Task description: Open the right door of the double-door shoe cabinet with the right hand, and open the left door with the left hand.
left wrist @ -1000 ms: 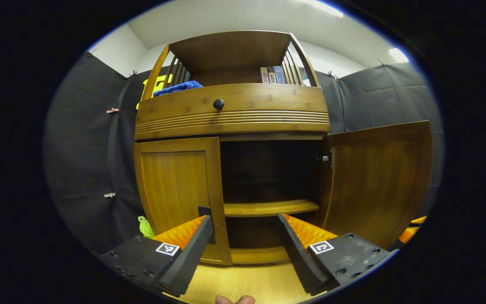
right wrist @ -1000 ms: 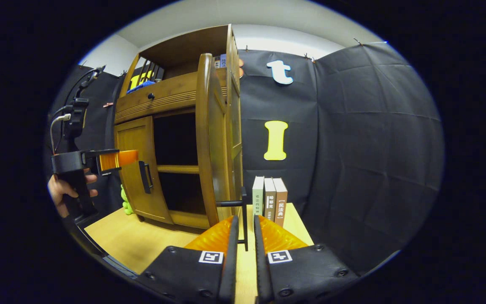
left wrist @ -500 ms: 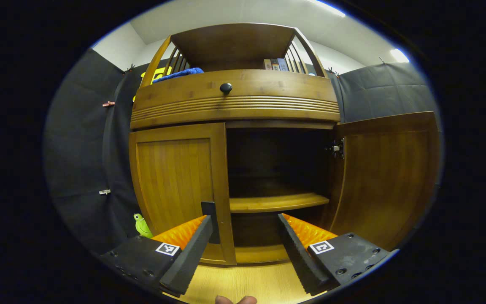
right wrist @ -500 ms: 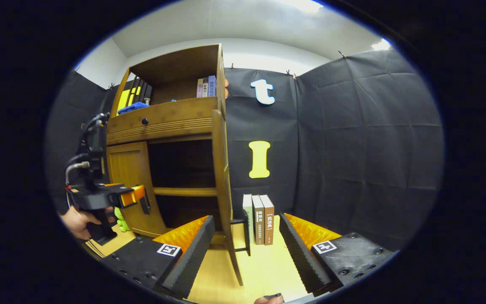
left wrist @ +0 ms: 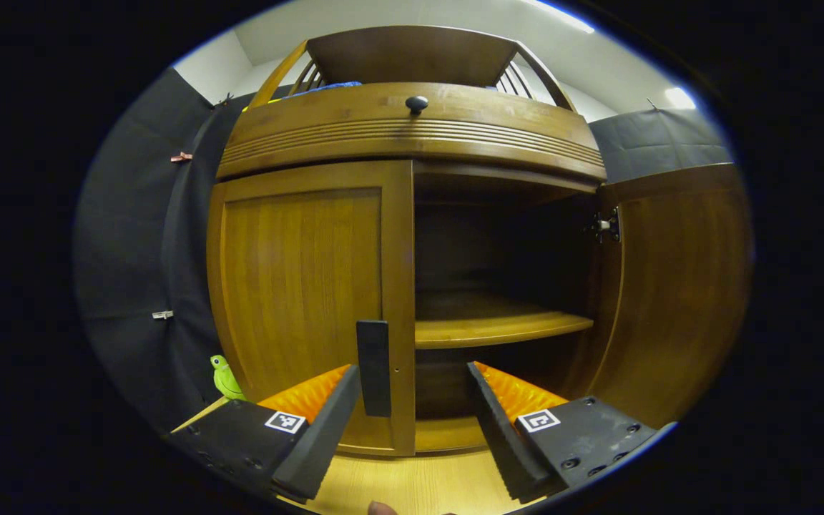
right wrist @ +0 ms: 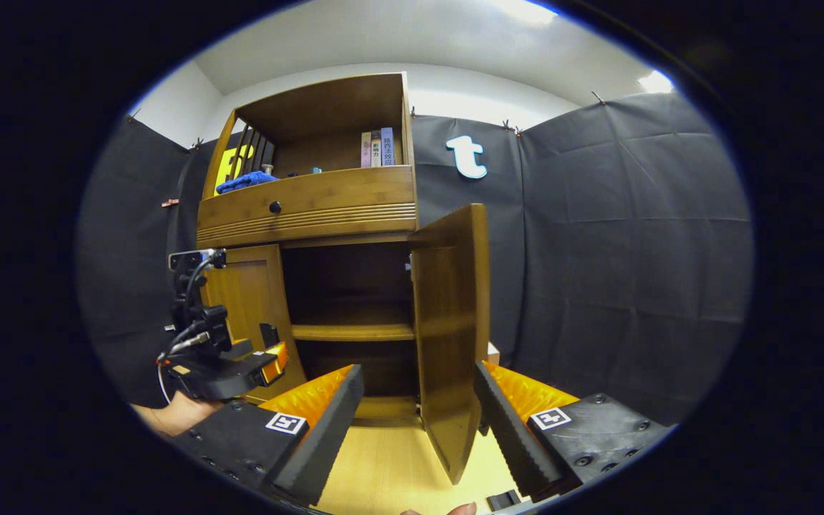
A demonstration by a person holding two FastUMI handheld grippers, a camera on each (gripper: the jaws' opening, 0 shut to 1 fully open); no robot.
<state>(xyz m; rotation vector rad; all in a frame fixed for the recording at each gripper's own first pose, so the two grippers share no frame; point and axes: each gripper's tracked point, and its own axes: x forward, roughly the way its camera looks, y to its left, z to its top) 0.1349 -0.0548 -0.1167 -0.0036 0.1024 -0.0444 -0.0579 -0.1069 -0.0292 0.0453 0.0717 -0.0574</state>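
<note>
The shoe cabinet (right wrist: 312,207) stands on the pale wooden floor against the booth's black cloth wall, and everything here sits around it. Its right door (right wrist: 451,322) is swung wide, leaving the inner shelf (left wrist: 501,327) exposed, while the left door (left wrist: 305,300) is flush and shut. The left gripper (left wrist: 412,408) hangs just in front of the cabinet's lower middle, fingers spread apart and empty, the black handle (left wrist: 373,367) of the left door close beside its left finger but not yet between the two. The right gripper (right wrist: 419,422) sits low before the open door, fingers wide and holding nothing. The door looks like a rigid bamboo panel on side hinges, so it should swing lightly with a steady pull; the slim vertical handle by its inner edge is the only sensible hold, and its smooth finish may slip unless pinched squarely. The handle's standoffs, the left door's hinges and the cabinet's bottom compartment are dark or hidden.
</note>
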